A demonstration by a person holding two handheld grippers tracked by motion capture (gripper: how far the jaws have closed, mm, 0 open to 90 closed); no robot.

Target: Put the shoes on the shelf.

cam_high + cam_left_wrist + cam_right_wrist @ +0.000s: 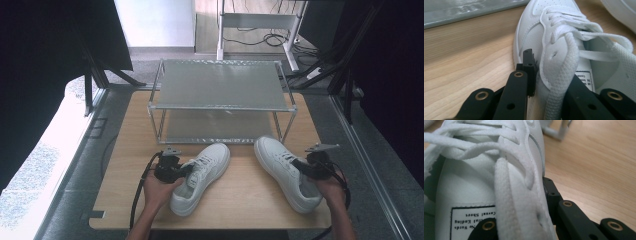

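Both tongs are clamped on white sneakers: my left gripper (186,170) pinches the lace-side wall of the left sneaker (201,177), one jaw outside the upper and one inside the opening, and my right gripper (300,165) pinches the same part of the right sneaker (287,172). Each shoe rests on its sole on the wooden worktop (240,200), between its near edge and the metal shoe rack (222,100) that stands toward the far edge. I judge them light, with a stiff rubber sole and a soft, smooth leather-like upper that gives under the pads; the laces (564,75) are loose and could slip or snag. The eyelet edge beside the tongue seems a fair hold, since the wall there is thin enough to pinch, though the heel may sag when lifted. My left shoe lies with its long axis slanting, toe toward the rack and the middle of the worktop, heel toward the near edge. My right shoe mirrors it, toe toward the rack's right leg, heel toward the near right corner.
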